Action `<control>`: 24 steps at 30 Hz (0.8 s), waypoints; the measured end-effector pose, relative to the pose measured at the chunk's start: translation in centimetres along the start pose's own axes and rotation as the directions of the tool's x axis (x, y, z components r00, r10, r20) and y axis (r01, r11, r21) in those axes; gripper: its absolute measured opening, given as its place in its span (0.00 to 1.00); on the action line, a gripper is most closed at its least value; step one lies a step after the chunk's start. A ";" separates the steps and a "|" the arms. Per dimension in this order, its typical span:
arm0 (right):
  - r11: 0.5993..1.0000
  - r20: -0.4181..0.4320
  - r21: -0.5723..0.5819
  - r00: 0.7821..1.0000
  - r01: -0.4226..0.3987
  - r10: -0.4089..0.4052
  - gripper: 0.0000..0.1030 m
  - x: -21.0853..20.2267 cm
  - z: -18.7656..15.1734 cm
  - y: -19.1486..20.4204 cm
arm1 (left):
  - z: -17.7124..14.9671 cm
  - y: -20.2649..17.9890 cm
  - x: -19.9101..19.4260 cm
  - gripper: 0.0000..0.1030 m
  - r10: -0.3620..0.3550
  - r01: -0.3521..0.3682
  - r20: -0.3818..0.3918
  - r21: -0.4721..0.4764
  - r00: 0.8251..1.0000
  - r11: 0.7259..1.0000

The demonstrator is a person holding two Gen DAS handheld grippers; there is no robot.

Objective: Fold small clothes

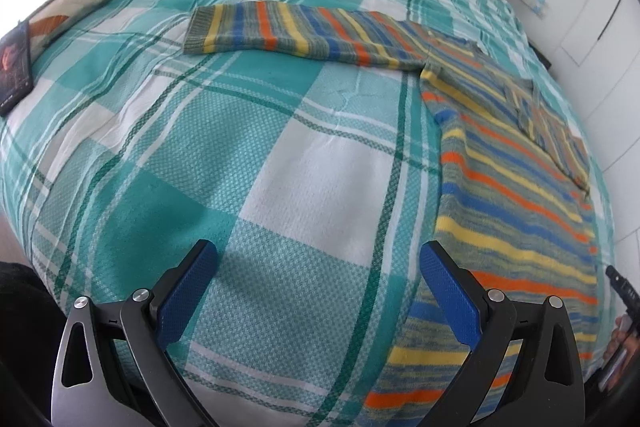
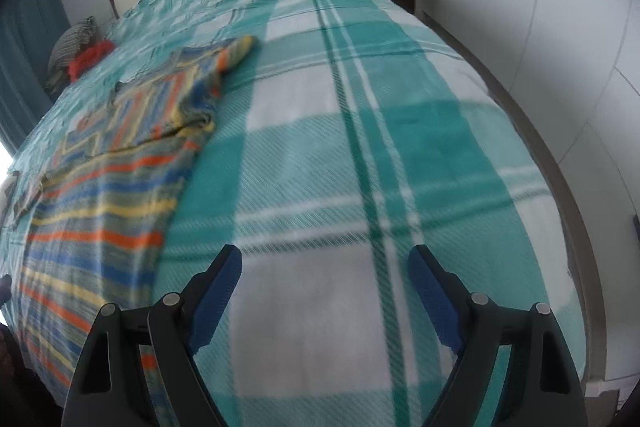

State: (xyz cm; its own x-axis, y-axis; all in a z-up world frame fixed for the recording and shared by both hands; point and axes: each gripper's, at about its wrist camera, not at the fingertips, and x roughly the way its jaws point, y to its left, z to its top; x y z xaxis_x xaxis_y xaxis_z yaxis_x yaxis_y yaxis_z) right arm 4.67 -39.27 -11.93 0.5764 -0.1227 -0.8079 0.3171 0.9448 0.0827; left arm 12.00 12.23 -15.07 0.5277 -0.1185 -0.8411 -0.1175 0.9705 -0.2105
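striped sweater (image 1: 516, 195) just right of left gripper (image 1: 318, 281), left sleeve (image 1: 280, 31) stretched crosswise ahead; left of right gripper (image 2: 324, 285); both spread wide, empty.

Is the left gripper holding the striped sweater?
No. The left gripper is open over bare plaid bedspread, and the striped sweater lies flat beside it.
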 end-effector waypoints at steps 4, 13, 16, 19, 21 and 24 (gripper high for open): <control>0.998 0.039 -0.046 0.998 0.046 -0.044 0.83 -0.2 -1.6 0.7 | -0.2 0.2 0.7 0.99 0.020 -0.020 -0.019 0.000 1.000 1.000; 0.989 0.073 -0.099 0.992 0.114 -0.107 0.98 1.7 -3.1 2.4 | -1.1 -1.5 2.4 1.00 0.114 -0.110 -0.026 0.122 0.993 0.986; 0.989 0.080 -0.098 0.992 0.109 -0.101 1.00 1.9 -3.4 2.3 | -0.9 -1.3 2.6 1.00 0.107 -0.103 -0.031 0.120 0.994 0.987; 0.986 0.092 -0.107 0.989 0.125 -0.115 1.00 2.0 -3.6 2.5 | -0.9 -1.4 2.7 1.00 0.112 -0.107 -0.034 0.127 0.993 0.986; 0.986 0.095 -0.108 0.988 0.128 -0.118 1.00 2.0 -3.7 2.6 | -0.9 -1.6 2.7 1.00 0.118 -0.113 -0.033 0.135 0.992 0.984; 0.986 0.096 -0.109 0.988 0.129 -0.119 1.00 2.0 -3.7 2.6 | -0.9 -1.7 2.8 1.00 0.121 -0.116 -0.032 0.140 0.992 0.983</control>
State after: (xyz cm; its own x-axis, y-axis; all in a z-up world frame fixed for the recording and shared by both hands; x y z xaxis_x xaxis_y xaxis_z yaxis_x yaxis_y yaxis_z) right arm 3.87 -35.94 -15.50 0.6038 -0.2630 -0.7525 0.3054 0.9483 -0.0865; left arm 12.93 10.06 -17.52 0.4824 -0.0065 -0.8759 -0.0585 0.9975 -0.0396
